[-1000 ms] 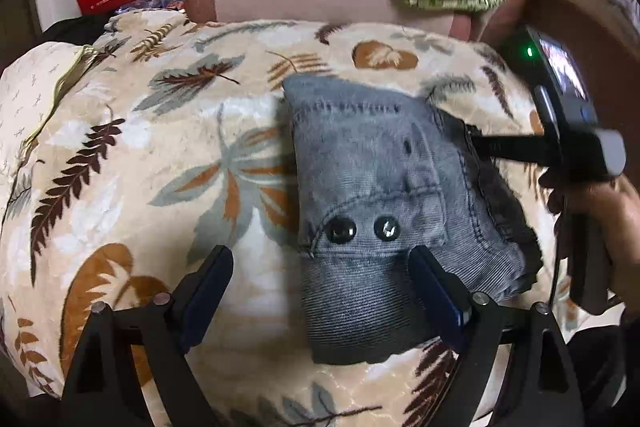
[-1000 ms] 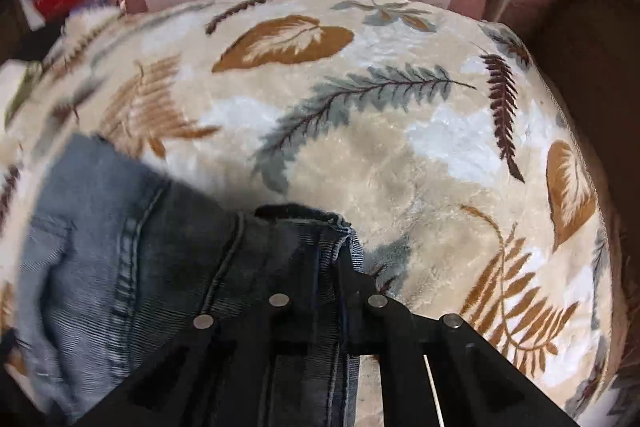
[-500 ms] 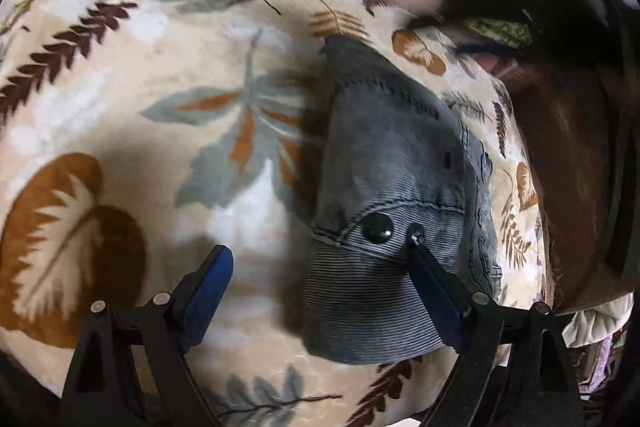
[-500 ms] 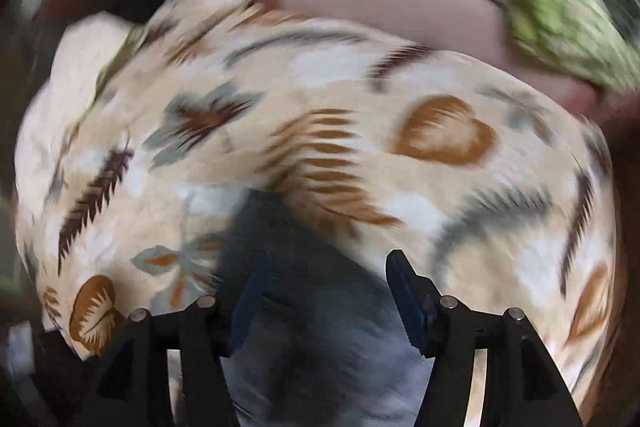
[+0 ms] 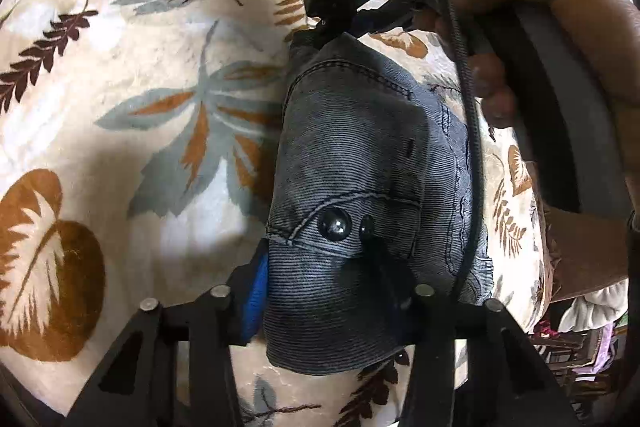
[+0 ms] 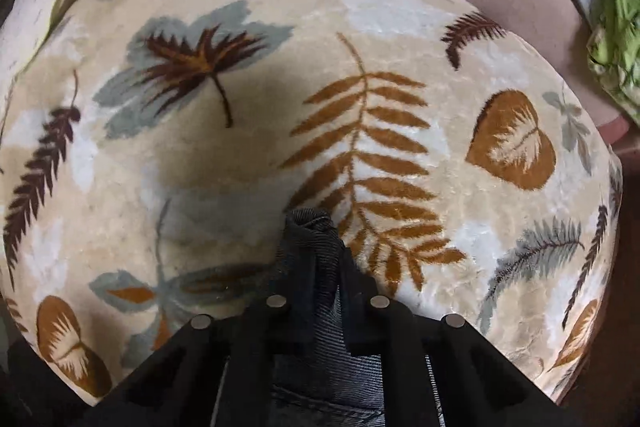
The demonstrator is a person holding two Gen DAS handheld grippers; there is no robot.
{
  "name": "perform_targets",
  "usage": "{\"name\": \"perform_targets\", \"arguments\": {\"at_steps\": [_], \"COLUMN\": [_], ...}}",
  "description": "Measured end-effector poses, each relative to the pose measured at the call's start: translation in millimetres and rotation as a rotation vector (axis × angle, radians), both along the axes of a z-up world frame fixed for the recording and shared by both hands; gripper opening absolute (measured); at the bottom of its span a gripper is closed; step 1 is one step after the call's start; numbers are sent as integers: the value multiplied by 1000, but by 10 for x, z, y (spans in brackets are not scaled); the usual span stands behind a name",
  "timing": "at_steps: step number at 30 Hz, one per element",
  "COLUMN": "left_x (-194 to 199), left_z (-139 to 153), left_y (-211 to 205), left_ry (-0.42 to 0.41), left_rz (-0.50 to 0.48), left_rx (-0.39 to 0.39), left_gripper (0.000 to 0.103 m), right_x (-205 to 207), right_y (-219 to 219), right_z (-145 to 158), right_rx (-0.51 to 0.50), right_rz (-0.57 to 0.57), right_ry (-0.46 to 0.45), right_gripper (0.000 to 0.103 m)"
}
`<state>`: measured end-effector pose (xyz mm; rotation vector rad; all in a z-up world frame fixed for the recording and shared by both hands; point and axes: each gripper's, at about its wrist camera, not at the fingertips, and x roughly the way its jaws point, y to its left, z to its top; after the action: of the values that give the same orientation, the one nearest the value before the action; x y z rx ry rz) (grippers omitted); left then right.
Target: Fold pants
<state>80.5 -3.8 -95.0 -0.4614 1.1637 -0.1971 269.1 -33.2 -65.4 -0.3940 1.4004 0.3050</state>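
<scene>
Left gripper (image 5: 320, 291) has just been closing and now clamps the near end of the folded grey denim pants (image 5: 372, 163), which lie on a leaf-patterned blanket (image 5: 132, 75); beyond, a hand (image 5: 560, 27) holds the right gripper at the pants' far end. Right wrist view: right gripper (image 6: 326, 267), closed, pinches a bunched edge of the pants (image 6: 316, 239) above the blanket (image 6: 400, 27).

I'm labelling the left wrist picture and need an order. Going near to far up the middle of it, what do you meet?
Left hand-held gripper → two dark buttons on the folded denim pants → right hand-held gripper at the pants' far end.
</scene>
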Motion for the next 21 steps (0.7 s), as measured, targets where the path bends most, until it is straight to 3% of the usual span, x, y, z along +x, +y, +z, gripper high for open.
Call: {"name": "perform_targets", "arguments": {"at_steps": [9, 14, 15, 18, 20, 21], "left_x": [-38, -37, -63, -108, -153, -190], "left_z": [51, 73, 95, 176, 259, 302], "left_y": [-105, -117, -84, -15, 68, 150], "left_ry": [-23, -19, -20, -33, -59, -82], "left_rz": [3, 21, 22, 13, 7, 3], "left_rx": [50, 29, 26, -9, -19, -17], "left_gripper": [40, 46, 52, 66, 71, 74], "right_x": [-15, -81, -121, -367, -568, -696], "right_y": [-326, -643, -733, -1126, -1412, -1627], "right_z": [-17, 422, 520, 817, 938, 970], "right_rx": [105, 243, 270, 391, 472, 509], "right_rz": [-145, -226, -233, -240, -251, -261], "right_ry": [-37, -138, -153, -173, -189, -196], "right_gripper": [12, 25, 26, 40, 63, 65]}}
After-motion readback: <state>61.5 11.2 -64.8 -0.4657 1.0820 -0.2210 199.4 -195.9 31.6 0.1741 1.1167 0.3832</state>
